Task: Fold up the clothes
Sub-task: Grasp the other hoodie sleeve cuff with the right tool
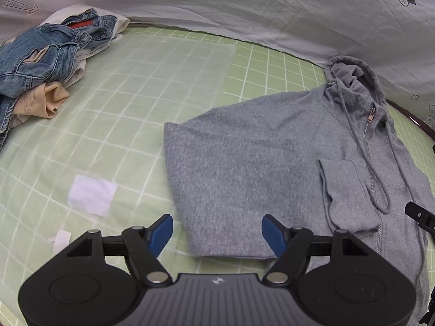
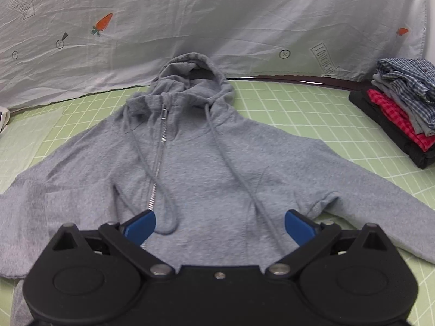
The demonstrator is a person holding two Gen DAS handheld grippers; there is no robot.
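Hoodie [image 2: 206, 163], grey with a zip front, lies flat on the green gridded table [image 2: 293, 108], hood toward the pale printed sheet [image 2: 217, 13] that hangs behind the table. From my right wrist camera I see its zipper [image 2: 159, 160] running down the chest and two drawstrings trailing over the front, one ending in a loop near the left blue pad. One sleeve stretches out toward the right edge of that view. In the left wrist view the other sleeve is folded across the chest, its cuff [image 1: 339, 174] lying just beside the zipper.

My left hand-held gripper [image 1: 217, 231] is over the folded edge of the hoodie near its hem; the jaws stand apart and grip nothing, with grey fabric and green table showing between the blue pads. My right hand-held gripper [image 2: 220, 225] hangs over the lower chest, jaws spread wide, nothing pinched between them.

Off to the left in the left wrist view sits a heap of unfolded clothes with blue denim [image 1: 40, 62] on top. A white paper scrap [image 1: 92, 194] lies on the table near the left hand-held gripper. At the right edge of the right wrist view is a stack of folded clothes [image 2: 402, 108], plaid on top, red and black below.
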